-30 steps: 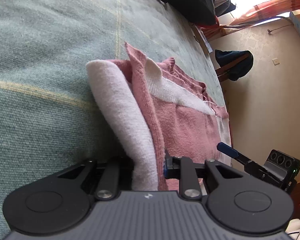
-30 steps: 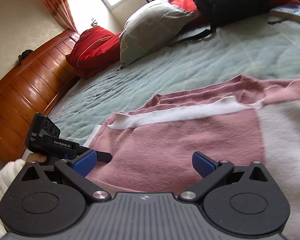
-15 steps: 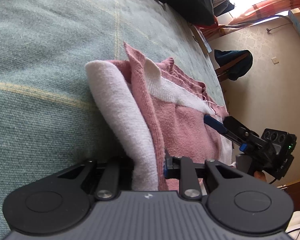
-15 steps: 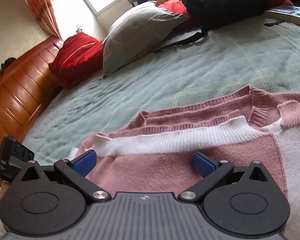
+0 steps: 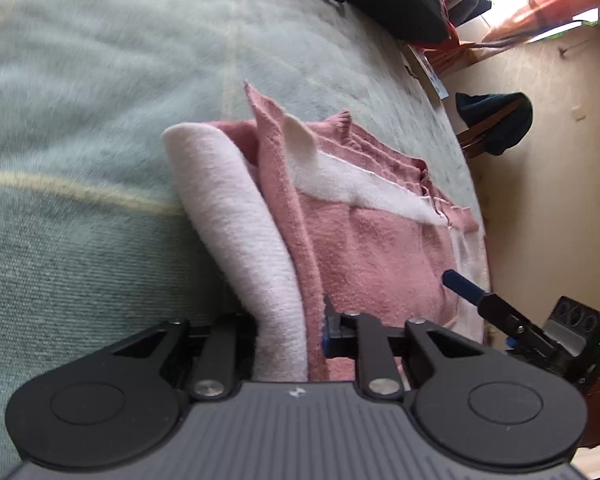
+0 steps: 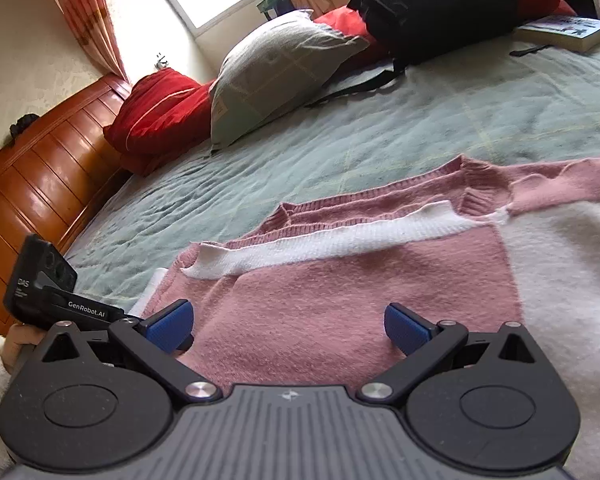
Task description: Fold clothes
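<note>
Green bedding [image 6: 380, 136] carries a pink-and-white sweater [image 6: 340, 300], folded and lying flat. Left tongs [image 5: 290, 332] are pinched on the sweater's doubled pink-and-white edge, at 6 o'clock in their own view. Right tongs [image 6: 288, 326] stand spread wide just over the pink panel, holding nothing, with a grey pillow [image 6: 276, 68] and black backpack [image 6: 428, 4] far off at 12 o'clock.

Motion blur is softening the bedspread [image 5: 100, 80] across the upper left wrist view. Folded sweater [image 5: 284, 264] layers are covering the fingertips of the left tongs [image 5: 288, 332], hiding their contact surfaces. The right edge of the right wrist view is cutting off the sweater's white part [image 6: 572, 280]. The book [image 6: 560, 32] cover print is appearing too small to read.
</note>
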Motion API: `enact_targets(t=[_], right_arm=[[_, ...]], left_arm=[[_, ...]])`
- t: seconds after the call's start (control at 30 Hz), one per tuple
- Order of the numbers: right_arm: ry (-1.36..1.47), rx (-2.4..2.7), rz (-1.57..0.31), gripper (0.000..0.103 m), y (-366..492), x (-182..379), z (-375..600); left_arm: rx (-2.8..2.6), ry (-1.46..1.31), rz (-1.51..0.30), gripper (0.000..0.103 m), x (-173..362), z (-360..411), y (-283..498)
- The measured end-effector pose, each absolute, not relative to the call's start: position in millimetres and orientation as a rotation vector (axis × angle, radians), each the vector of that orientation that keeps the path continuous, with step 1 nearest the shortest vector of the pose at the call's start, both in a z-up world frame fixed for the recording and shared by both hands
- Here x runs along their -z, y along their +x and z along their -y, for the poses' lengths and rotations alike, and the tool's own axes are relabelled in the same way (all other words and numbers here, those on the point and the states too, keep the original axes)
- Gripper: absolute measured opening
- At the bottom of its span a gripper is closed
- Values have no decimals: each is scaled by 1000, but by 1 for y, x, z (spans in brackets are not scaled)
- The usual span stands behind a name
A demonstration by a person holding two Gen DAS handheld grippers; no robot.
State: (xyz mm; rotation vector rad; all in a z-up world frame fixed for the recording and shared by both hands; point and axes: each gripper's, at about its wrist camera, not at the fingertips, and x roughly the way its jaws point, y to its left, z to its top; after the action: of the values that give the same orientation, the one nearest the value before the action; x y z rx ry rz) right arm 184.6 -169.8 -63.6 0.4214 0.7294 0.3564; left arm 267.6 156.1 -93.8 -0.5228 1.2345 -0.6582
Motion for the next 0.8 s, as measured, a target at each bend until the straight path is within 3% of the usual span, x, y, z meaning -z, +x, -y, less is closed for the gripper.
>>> enact_targets(t=[0.33, 0.8], right_arm=[[266, -458, -627, 103, 146, 41, 180], [75, -556, -531, 103, 81, 25, 204]], left_arm=[[631, -441, -1152, 18, 41, -131, 250], [694, -334, -1086, 19, -27, -38, 232]])
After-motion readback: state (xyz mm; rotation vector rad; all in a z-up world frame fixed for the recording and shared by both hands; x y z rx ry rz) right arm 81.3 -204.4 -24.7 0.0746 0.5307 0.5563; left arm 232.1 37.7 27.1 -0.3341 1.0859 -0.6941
